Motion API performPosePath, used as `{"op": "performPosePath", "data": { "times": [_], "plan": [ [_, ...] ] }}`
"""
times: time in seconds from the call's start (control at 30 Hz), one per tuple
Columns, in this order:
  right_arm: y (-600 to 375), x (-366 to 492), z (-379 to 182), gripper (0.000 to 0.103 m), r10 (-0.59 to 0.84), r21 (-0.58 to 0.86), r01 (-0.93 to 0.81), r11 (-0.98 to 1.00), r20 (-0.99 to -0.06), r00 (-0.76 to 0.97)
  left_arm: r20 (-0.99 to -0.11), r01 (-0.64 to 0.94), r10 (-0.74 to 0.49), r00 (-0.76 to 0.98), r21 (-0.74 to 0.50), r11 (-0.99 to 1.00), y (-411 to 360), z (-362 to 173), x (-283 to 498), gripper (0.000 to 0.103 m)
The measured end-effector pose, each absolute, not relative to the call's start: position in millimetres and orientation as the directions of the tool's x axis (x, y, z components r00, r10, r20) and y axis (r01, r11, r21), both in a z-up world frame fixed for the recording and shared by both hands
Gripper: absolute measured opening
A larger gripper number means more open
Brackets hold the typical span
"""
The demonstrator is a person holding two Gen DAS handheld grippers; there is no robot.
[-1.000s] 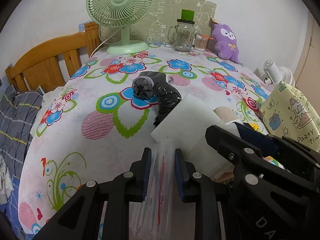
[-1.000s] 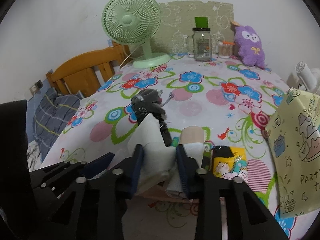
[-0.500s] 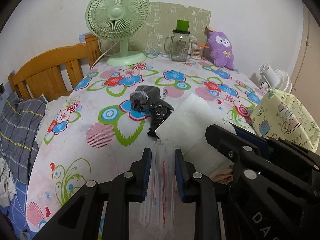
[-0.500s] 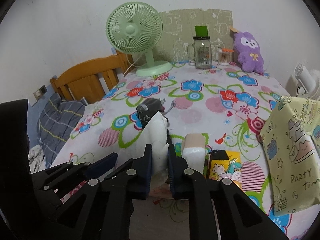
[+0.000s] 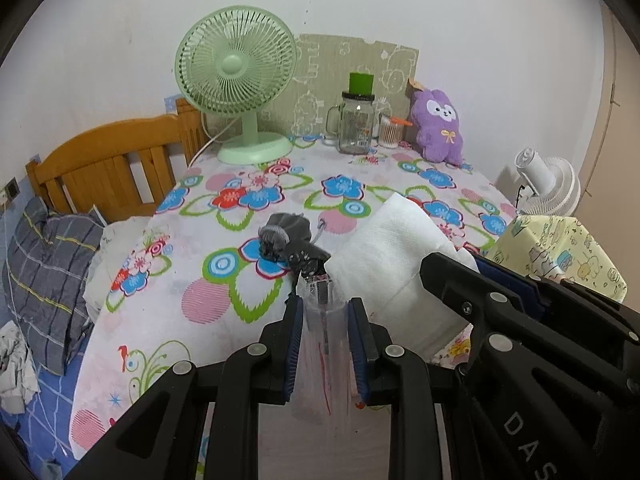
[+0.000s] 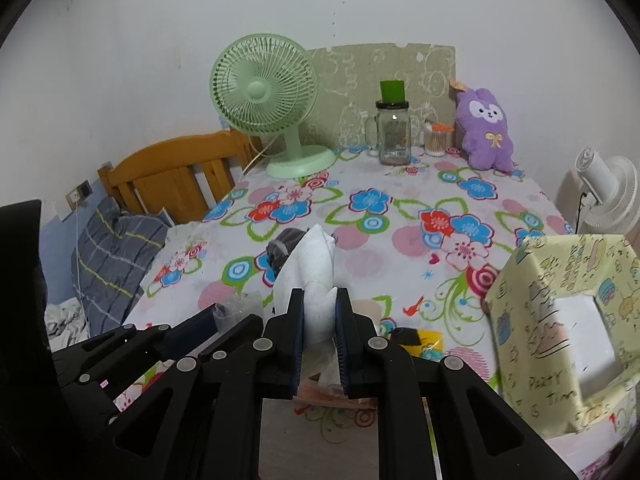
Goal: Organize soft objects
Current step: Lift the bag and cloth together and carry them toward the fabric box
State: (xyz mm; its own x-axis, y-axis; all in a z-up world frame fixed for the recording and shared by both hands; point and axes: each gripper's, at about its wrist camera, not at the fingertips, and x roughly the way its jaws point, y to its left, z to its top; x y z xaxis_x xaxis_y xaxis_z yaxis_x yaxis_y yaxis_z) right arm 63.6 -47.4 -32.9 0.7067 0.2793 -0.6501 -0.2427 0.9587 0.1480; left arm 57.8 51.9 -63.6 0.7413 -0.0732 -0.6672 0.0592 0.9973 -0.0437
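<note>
**Both grippers clamped: clear bag on the left, white cloth on the right**

The left gripper (image 5: 323,322) is closed on a clear plastic bag (image 5: 320,364) with a red line, which hangs down between its blue pads. Just ahead of its fingertips a dark grey crumpled garment (image 5: 290,240) lies on the floral tablecloth (image 5: 224,292). To its right, the white cloth (image 5: 394,246) rises out of the right gripper's black fingers.

In the right wrist view, the right gripper (image 6: 319,314) pinches the white cloth (image 6: 310,266) between its pads; the cloth stands up in a peak and hides most of the dark garment behind it. Far ahead, against the wall, stand a green fan (image 6: 266,92), a glass jar (image 6: 394,136) with a green lid, and a purple plush toy (image 6: 486,130). To this gripper's right sits a yellow patterned box (image 6: 560,332).
</note>
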Motion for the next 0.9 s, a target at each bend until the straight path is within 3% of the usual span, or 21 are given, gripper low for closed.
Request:
{"op": "performPosePath", "data": {
  "times": [0.9],
  "plan": [
    [-110.4, 40.7, 17.3, 0.017, 0.235, 0.134, -0.193, 0.972, -0.582, 0.779, -0.601, 0.104, -0.098, 0.793, -0.024, 0.994, -7.9, -19.0, 41.2, 0.018]
  ]
}}
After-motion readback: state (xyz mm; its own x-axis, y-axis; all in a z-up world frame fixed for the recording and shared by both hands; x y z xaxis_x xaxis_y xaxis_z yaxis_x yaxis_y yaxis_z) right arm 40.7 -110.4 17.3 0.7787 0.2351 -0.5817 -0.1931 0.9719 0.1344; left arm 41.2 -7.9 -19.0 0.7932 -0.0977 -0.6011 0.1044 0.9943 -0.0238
